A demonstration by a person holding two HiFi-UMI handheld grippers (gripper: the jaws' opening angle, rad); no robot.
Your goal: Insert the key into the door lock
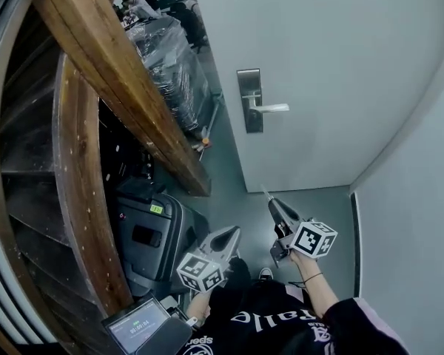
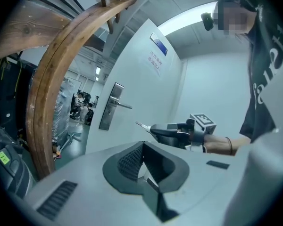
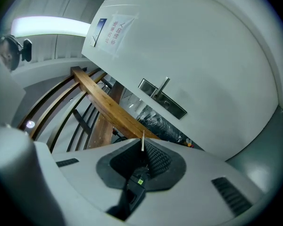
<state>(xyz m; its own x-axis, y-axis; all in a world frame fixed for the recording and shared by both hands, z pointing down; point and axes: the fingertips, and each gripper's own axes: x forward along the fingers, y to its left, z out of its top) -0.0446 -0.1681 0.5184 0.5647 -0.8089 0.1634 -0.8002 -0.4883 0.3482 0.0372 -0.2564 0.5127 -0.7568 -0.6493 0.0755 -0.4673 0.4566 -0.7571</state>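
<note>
the right gripper (image 1: 272, 204), jaws clamped on the key (image 1: 266, 192), points its blade up-frame at the door lock (image 1: 249, 100), well apart at upper centre; the left gripper (image 1: 228, 237), lower left and farther off, has its jaws closed on nothing.

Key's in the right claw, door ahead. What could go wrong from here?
The key juts as a thin blade from the shut right claw; off-angle contact with the lock plate might twist it loose. The door handle sticks out from that plate and could catch the claw.
</note>
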